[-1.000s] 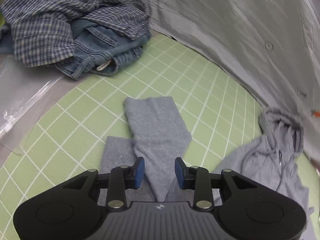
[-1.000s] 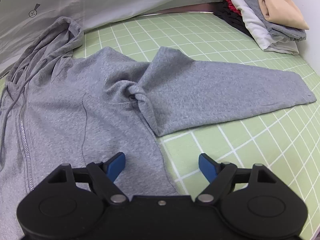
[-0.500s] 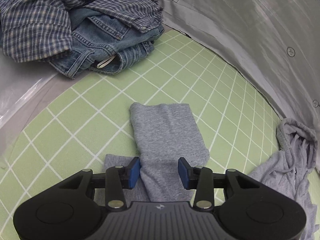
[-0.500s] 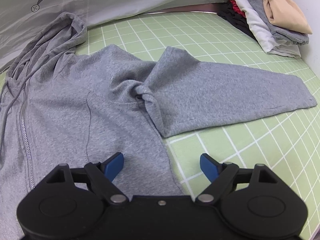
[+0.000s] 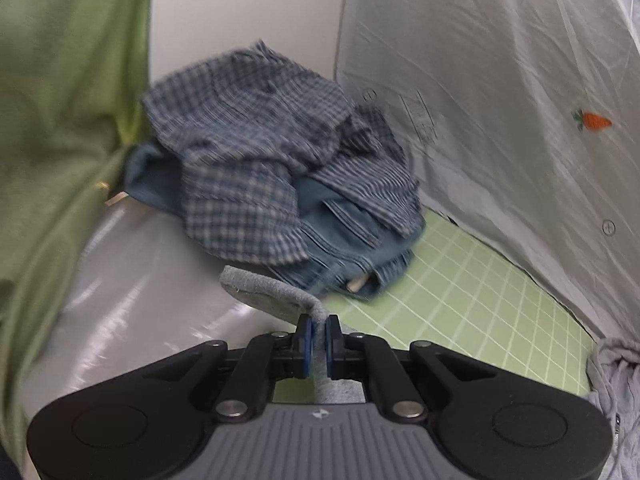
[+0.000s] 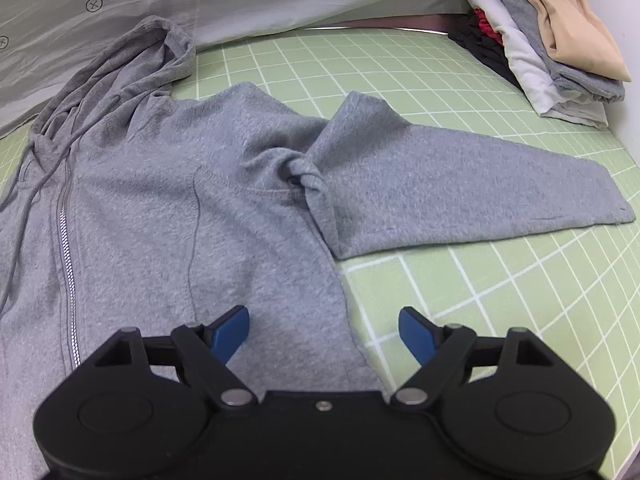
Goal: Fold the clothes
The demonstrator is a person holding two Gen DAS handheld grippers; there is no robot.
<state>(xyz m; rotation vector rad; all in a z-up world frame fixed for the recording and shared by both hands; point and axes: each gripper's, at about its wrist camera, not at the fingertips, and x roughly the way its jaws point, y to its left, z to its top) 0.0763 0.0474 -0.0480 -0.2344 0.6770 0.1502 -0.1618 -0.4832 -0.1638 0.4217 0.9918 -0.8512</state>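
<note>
The gray hoodie (image 6: 208, 208) is spread zipper-up on the green desk (image 6: 500, 292), one sleeve (image 5: 272, 294) pinched tight in the left tongs (image 5: 316, 340) and lifted, probably to be folded inward, while the right tongs (image 6: 324, 330) are held wide open over the hem.

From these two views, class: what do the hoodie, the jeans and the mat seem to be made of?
Hoodie: soft grey fleece-like knit, probably cotton blend; fuzzy heathered surface, metal-looking zipper.
Jeans: blue denim, matte, with visible stitched seams.
Mat: smooth green sheet with printed white grid, likely plastic or rubber; unsure.
</note>
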